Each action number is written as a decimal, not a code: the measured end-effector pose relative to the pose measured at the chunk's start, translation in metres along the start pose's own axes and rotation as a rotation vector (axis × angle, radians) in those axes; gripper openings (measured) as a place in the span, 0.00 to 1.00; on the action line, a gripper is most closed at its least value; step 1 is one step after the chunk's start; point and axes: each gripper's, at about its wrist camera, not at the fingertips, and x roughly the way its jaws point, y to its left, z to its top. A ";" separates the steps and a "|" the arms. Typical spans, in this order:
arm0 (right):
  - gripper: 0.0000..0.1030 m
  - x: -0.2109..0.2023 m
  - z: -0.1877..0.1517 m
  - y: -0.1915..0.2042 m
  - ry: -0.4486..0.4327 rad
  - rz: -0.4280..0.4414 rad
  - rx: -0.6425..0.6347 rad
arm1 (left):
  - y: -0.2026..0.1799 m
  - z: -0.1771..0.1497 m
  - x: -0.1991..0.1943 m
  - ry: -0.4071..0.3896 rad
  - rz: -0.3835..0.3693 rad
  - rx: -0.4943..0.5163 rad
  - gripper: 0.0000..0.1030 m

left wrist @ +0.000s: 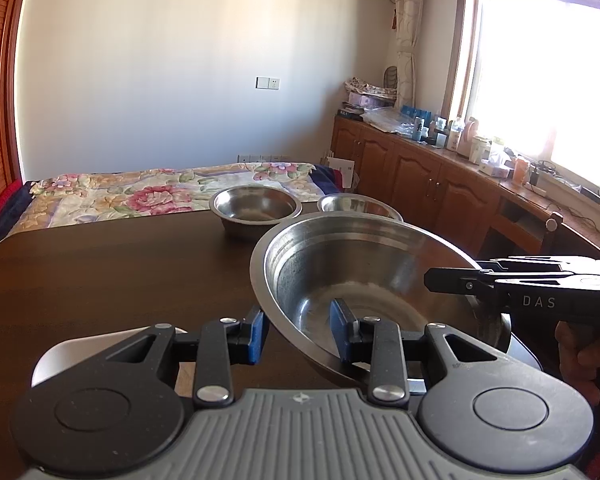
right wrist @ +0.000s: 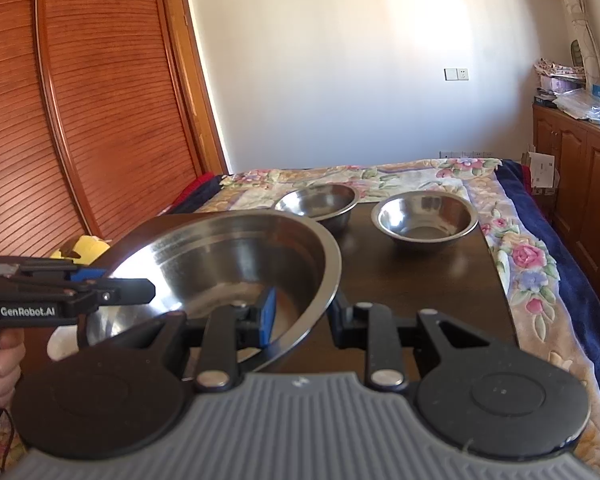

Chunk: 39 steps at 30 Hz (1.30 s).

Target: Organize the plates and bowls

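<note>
A large steel bowl is held tilted above the dark table. My left gripper straddles its near left rim, one blue pad inside, one outside, with a gap at the rim. My right gripper straddles the opposite rim of the same bowl. It also shows from the side in the left wrist view, with the jaws close together at the rim. Two smaller steel bowls stand at the far table edge: one on the left and one on the right.
A bed with a floral cover lies beyond and beside the table. Wooden cabinets with clutter run under the window on the right. A slatted wardrobe stands left. A yellow object lies behind the big bowl.
</note>
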 end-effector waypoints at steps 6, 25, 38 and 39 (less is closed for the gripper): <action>0.29 0.001 -0.003 0.000 0.002 0.006 0.004 | -0.003 -0.008 0.000 0.003 0.011 0.016 0.33; 0.29 0.000 -0.030 -0.001 0.054 -0.001 0.027 | -0.004 -0.032 0.008 0.063 -0.001 0.026 0.33; 0.29 0.005 -0.036 -0.001 0.076 0.000 0.036 | -0.004 -0.039 0.014 0.090 0.008 0.022 0.33; 0.29 0.005 -0.037 -0.001 0.077 0.000 0.036 | -0.003 -0.040 0.014 0.092 0.009 0.022 0.33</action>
